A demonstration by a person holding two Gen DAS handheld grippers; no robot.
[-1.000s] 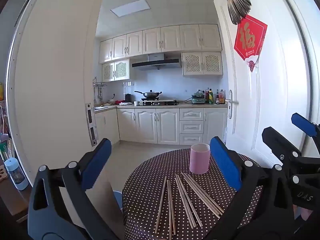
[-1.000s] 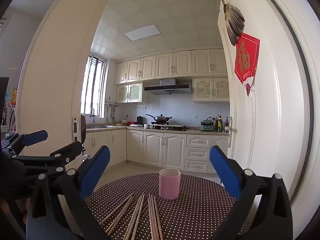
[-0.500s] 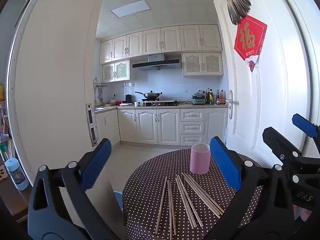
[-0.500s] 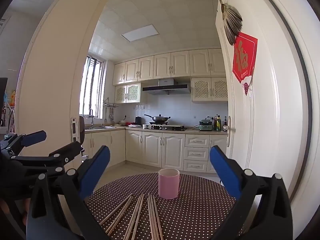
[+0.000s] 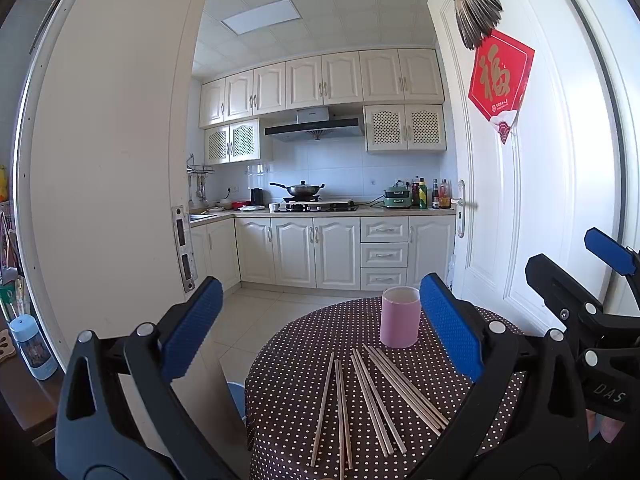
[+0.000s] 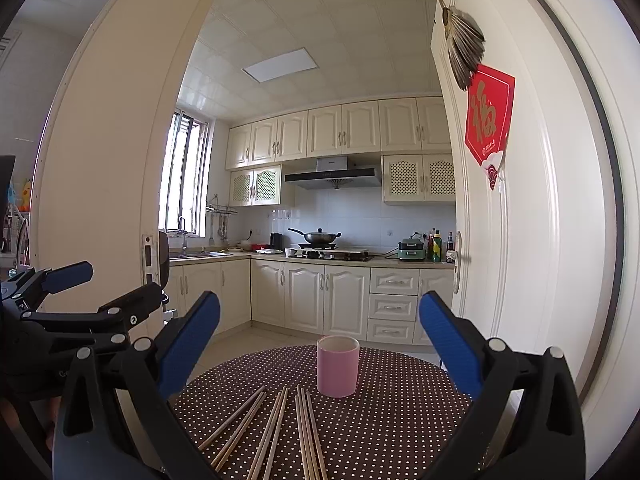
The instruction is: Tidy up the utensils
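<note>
Several wooden chopsticks (image 5: 372,396) lie spread on a small round table with a brown polka-dot cloth (image 5: 288,364). A pink cup (image 5: 399,317) stands upright just beyond them. In the right wrist view the chopsticks (image 6: 280,428) lie in front of the cup (image 6: 337,365). My left gripper (image 5: 320,328) is open and empty, held above the table's near left side. My right gripper (image 6: 320,340) is open and empty, held above the near edge. The right gripper also shows at the right of the left wrist view (image 5: 592,280).
An open white door (image 5: 520,200) with a red decoration (image 5: 500,80) stands close to the table's right. A white door frame (image 5: 100,200) is at the left. The kitchen cabinets (image 5: 320,252) and tiled floor (image 5: 256,312) lie beyond the table.
The left wrist view has shifted very slightly; the right wrist view has tilted a little. The chopsticks and cup have not moved. Both grippers stay open.
</note>
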